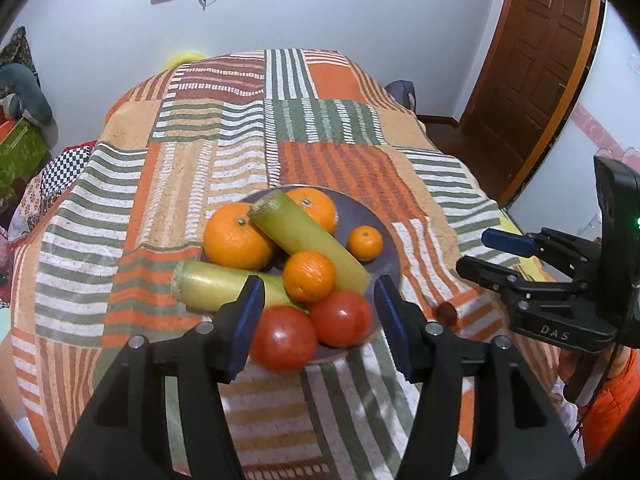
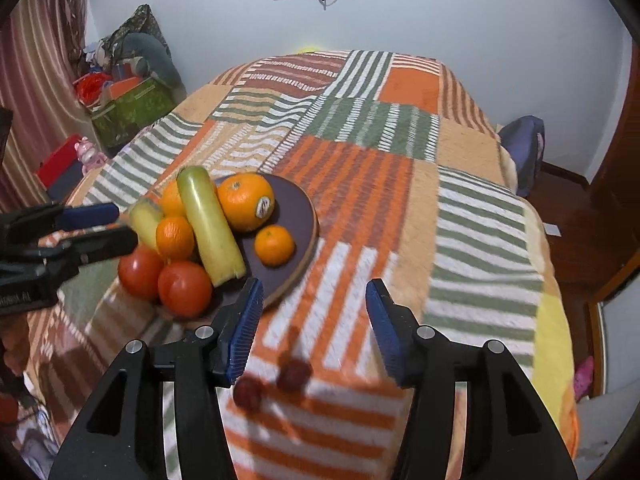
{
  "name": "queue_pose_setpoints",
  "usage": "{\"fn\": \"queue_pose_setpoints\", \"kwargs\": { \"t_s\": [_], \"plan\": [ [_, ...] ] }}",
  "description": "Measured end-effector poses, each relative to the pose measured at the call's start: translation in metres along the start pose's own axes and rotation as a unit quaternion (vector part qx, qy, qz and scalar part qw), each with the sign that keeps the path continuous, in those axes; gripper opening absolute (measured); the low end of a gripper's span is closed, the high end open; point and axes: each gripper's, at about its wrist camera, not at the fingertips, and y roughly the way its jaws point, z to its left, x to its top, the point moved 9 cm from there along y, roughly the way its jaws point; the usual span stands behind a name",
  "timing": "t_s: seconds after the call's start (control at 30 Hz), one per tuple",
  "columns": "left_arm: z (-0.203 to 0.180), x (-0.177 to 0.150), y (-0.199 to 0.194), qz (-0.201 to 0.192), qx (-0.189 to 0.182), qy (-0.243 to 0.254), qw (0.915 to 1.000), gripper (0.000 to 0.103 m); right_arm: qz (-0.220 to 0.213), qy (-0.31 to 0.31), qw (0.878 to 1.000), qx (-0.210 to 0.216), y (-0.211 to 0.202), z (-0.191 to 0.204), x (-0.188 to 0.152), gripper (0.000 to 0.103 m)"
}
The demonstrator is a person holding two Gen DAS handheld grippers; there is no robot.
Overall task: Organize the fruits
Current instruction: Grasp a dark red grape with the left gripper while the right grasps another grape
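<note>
Right wrist view is showing the right tool [image 2: 314,320] gaping wide over two cherries [image 2: 294,374], while the left tool [image 1: 320,312], likewise wide, is hovering near the plate [image 1: 386,240].

The left wrist camera looks forward and down between its own fingers, close to the plate [image 1: 386,240] of fruit on the blanket [image 1: 192,184]. The right wrist camera stands more to the right and faces the same way. Both views share the plate [image 2: 298,216], the blanket [image 2: 400,184] and the far wall [image 1: 340,8].
</note>
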Motion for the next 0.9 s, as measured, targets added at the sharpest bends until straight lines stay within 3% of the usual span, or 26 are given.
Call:
{"fn": "queue_pose_setpoints", "kwargs": {
  "t_s": [0.2,0.27,0.33,0.6,0.67,0.8,0.9],
  "plan": [
    [-0.018,-0.018,-0.003,0.014,-0.007,0.001,0.9999,0.057,0.020,0.003,1.000,0.020,0.002,0.001,-0.025,0.048],
    [-0.023,-0.024,0.000,0.020,-0.009,0.000,0.9998,0.057,0.032,0.007,0.999,0.028,0.008,0.003,-0.034,0.037],
    [-0.028,-0.030,0.003,0.027,-0.011,0.000,0.9996,0.057,0.041,0.013,0.998,0.036,0.013,0.005,-0.040,0.032],
    [-0.045,-0.045,0.012,0.046,-0.015,0.014,0.9987,0.057,0.062,0.031,0.996,0.059,0.033,0.007,-0.052,0.031],
    [-0.049,-0.047,0.016,0.051,-0.019,0.015,0.9984,0.056,0.064,0.031,0.996,0.061,0.036,0.007,-0.055,0.023],
    [-0.060,-0.049,0.024,0.064,-0.033,0.027,0.9971,0.046,0.050,0.033,0.996,0.060,0.029,0.005,-0.054,0.019],
    [-0.071,-0.050,0.032,0.073,-0.045,0.032,0.9958,0.043,0.042,0.038,0.997,0.057,0.020,-0.002,-0.054,0.019]
  ]
}}
